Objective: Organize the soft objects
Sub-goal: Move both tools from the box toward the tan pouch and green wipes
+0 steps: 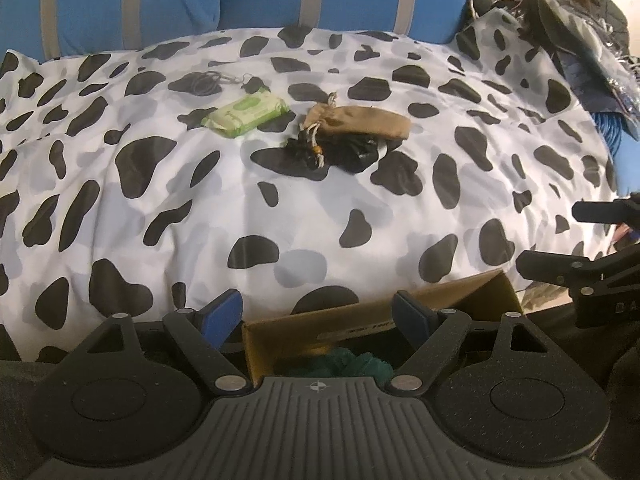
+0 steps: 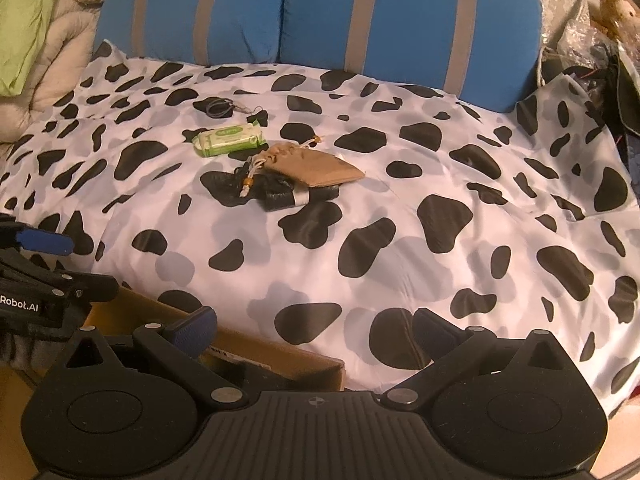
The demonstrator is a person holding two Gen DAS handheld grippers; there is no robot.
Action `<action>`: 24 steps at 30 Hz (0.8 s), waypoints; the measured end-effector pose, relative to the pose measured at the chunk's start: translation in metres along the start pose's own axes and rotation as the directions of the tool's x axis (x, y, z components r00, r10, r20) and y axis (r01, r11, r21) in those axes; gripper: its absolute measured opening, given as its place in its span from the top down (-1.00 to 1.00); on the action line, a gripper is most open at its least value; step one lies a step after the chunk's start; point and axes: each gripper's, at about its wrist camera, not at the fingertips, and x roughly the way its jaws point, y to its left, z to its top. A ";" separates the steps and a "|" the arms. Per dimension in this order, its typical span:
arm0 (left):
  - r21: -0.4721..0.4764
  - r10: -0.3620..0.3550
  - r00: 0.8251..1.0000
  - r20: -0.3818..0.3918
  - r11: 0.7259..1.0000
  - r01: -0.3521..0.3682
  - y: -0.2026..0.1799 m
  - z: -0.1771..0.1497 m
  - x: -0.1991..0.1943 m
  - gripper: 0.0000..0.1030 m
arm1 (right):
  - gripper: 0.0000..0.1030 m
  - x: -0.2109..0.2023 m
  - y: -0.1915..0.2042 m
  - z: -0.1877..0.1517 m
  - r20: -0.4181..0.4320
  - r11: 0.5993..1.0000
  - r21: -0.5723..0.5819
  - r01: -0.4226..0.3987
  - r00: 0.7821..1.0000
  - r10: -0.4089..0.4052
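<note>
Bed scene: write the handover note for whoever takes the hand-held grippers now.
Left hand-held gripper: open, empty, above the cardboard box.
Right hand-held gripper: open, empty, at the bed's near edge beside the box.
On the cow-print cover, far from both: green wipes pack, tan pouch lying partly on a black bundle, dark cord behind the wipes.
Done: something green already lies in the box.
Left: wipes, pouch, bundle and perhaps the cord still to be collected, presumably into the box.
</note>
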 end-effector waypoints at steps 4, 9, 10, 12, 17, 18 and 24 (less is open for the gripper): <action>0.007 -0.001 1.000 0.007 1.000 0.001 -0.003 0.002 0.002 -0.59 | -1.00 0.002 -0.004 0.002 -0.004 1.000 0.025 0.002 1.000 -0.002; 0.069 0.018 1.000 0.019 0.997 -0.019 -0.010 0.005 0.007 -0.59 | -1.00 0.004 -0.007 0.005 0.001 0.999 0.041 -0.002 1.000 0.002; 0.078 0.021 0.999 0.027 0.997 -0.023 -0.011 0.006 0.008 -0.59 | -1.00 0.004 -0.008 0.006 0.004 0.999 0.046 -0.001 1.000 0.001; 0.093 0.029 0.999 0.044 0.995 -0.033 -0.011 0.010 0.009 -0.59 | -1.00 0.006 -0.011 0.008 0.008 0.998 0.057 0.004 1.000 -0.004; 0.135 0.048 0.997 0.067 0.989 -0.057 -0.012 0.020 0.018 -0.59 | -1.00 0.011 -0.020 0.016 0.021 0.997 0.082 0.008 1.000 -0.010; 0.143 0.048 0.996 0.071 0.988 -0.058 -0.011 0.022 0.020 -0.59 | -1.00 0.012 -0.021 0.017 0.024 0.996 0.085 0.007 1.000 -0.009; 0.156 0.041 0.994 0.097 0.986 -0.056 -0.006 0.036 0.028 -0.59 | -1.00 0.021 -0.024 0.027 0.040 0.998 0.056 0.007 0.999 -0.010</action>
